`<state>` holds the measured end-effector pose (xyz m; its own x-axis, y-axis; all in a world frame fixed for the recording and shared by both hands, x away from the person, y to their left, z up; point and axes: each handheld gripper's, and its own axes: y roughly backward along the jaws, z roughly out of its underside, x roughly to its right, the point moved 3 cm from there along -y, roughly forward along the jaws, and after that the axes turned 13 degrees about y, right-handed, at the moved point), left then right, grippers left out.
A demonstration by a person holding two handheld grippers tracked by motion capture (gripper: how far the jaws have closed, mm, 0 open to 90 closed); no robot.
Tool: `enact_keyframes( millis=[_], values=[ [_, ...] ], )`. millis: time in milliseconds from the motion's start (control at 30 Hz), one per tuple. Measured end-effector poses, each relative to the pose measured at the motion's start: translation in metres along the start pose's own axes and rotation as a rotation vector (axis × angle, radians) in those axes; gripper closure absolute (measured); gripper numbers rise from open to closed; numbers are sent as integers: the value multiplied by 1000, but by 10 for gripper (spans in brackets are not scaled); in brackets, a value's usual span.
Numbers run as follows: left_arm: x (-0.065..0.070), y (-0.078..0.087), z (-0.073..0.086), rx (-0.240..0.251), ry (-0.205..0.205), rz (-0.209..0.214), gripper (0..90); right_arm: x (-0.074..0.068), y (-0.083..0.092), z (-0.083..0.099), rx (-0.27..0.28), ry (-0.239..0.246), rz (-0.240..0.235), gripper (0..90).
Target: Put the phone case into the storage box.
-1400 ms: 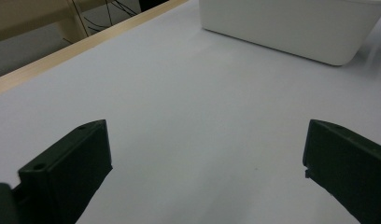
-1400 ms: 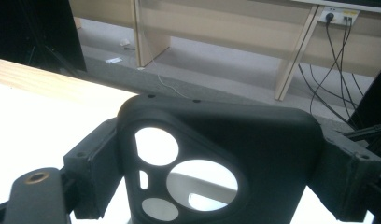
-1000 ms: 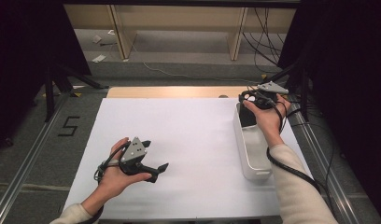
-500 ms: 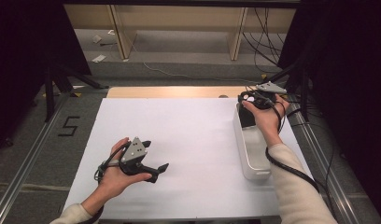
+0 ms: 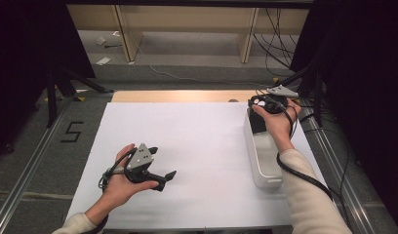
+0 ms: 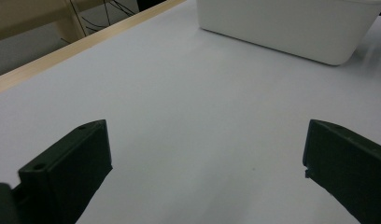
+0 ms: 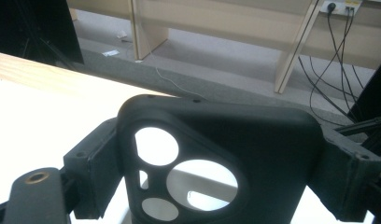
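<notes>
Floor mark "5" (image 5: 71, 131) | right gripper (image 7: 216, 172) grips black phone case (image 7: 216, 154) (over bin (image 5: 263, 165)) | left gripper (image 6: 202, 177) spread

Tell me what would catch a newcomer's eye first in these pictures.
Probably the black phone case with its round camera holes, clamped between the right gripper's jaws over the far end of the white bin at the table's right edge. Next, the left gripper held low over the bare white tabletop near the front left, its jaws wide open with nothing between them.
</notes>
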<state>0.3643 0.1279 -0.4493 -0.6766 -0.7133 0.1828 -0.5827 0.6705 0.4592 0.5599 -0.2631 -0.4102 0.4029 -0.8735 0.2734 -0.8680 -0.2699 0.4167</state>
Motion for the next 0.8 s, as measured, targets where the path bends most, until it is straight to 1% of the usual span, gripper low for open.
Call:
enact_keyframes(
  millis=[500,633,800],
  values=[
    [0,0,0,-3,2,3,9,0,-7,2,-19,-3,-1,154],
    [0,0,1,-3,3,4,9,-1,-9,1,-21,3,4,154],
    [-1,0,1,-3,5,3,9,-1,-13,0,-26,-2,9,153]
  ],
)
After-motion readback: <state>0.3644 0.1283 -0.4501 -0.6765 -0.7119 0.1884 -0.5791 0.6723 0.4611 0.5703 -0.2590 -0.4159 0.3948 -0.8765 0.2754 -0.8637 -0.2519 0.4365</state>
